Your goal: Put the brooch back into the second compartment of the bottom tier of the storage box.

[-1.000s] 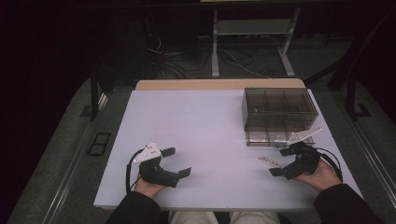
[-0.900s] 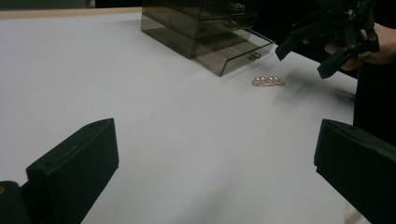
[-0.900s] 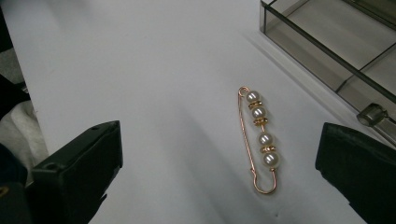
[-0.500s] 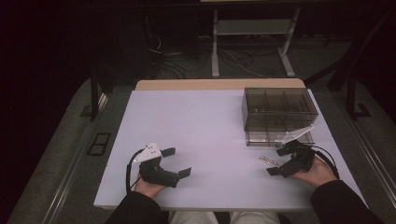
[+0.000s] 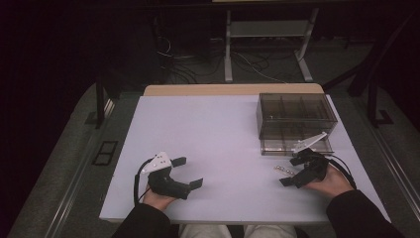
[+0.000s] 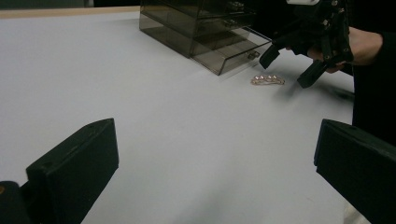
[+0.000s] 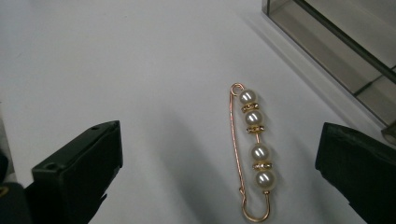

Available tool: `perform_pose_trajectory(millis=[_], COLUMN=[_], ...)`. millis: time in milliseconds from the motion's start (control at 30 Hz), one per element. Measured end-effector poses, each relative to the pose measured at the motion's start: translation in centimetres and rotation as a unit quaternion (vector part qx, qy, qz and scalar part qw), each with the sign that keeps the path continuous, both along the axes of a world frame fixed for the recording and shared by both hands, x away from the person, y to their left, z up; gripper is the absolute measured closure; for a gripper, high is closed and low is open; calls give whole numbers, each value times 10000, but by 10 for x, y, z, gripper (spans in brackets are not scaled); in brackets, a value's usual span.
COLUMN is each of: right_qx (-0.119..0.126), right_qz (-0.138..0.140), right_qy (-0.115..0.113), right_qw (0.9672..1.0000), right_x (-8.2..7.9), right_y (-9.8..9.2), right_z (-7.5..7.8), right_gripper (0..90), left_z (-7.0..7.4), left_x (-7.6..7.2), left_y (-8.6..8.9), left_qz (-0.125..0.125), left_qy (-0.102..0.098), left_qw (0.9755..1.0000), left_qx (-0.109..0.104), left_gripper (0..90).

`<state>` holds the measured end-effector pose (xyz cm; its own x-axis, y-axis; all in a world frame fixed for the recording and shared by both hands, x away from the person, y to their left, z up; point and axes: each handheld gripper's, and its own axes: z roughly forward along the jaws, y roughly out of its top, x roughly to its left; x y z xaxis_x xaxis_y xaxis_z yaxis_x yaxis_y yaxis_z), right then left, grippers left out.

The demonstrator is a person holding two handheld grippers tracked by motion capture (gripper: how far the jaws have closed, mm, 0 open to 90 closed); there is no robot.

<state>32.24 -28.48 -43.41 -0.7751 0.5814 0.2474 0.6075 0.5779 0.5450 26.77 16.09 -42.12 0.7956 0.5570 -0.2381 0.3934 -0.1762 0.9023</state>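
Now, from the high view: the pearl pin (image 5: 283, 169) lies on the white table (image 5: 223, 139) at the lower right of the frame, just below the open bottom drawer (image 5: 296, 146) of the smoky drawer box (image 5: 296, 115). The right gripper (image 5: 295, 171) sits just right of it, jaws spread, tips pointing left toward it. The left gripper (image 5: 187, 172) rests well apart at the lower left, jaws also wide and holding nothing. So the right hand is clearly the nearer one.

Over to the left gripper view: its own two black jaws stand far apart at the bottom corners, bare table between them. The pin shows small at upper right, a short strip lying across the frame, with the other gripper hanging just above and to the right of it and the drawer just behind.

And the right gripper view: the pin sits right of centre between the spread jaws, nearer the right one, touching neither. Its long axis runs almost top to bottom, hook end up, rounded loop at the bottom edge, four pearls strung along its right side. Probably it lies flat, though the closeness of the shot makes that hard to judge. The jaws would close across its thin width.
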Motion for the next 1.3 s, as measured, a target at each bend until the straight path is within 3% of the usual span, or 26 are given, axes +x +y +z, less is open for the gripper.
perform_pose_trajectory(millis=[267, 333, 500, 567, 633, 733, 933, 1300], right_qx=[-96, -154, -176, -205, -148, -263, -390, -568], right_qz=[47, 57, 118, 135, 195, 215, 306, 333], right_qy=[2, -23, -28, -15, 11, 33, 46, -18], right_qw=[9999, 9999, 9998, 9997, 9997, 9994, 9988, 9978], right_x=[5, 7, 11, 13, 14, 15, 19, 17], right_y=[4, 5, 7, 8, 7, 8, 6, 4], right_z=[-3, -3, -1, 0, 1, 3, 5, 4], right_gripper=[5, 56, 65, 131, 149, 167, 291, 439], left_z=[0, 0, 0, 0, 0, 0, 0, 0], left_x=[0, 0, 0, 0, 0, 0, 0, 0], left_y=[0, 0, 0, 0, 0, 0, 0, 0], left_qz=[-8, -14, -27, -16, -13, -24, -23, -28], left_qy=[4, 7, -3, -3, -2, -2, -8, -7], left_qw=[10000, 10000, 10000, 10000, 10000, 10000, 10000, 10000], left_qx=[9, 8, 19, 18, 9, 13, 12, 19], left_gripper=[0, 0, 0, 0, 0, 0, 0, 0])
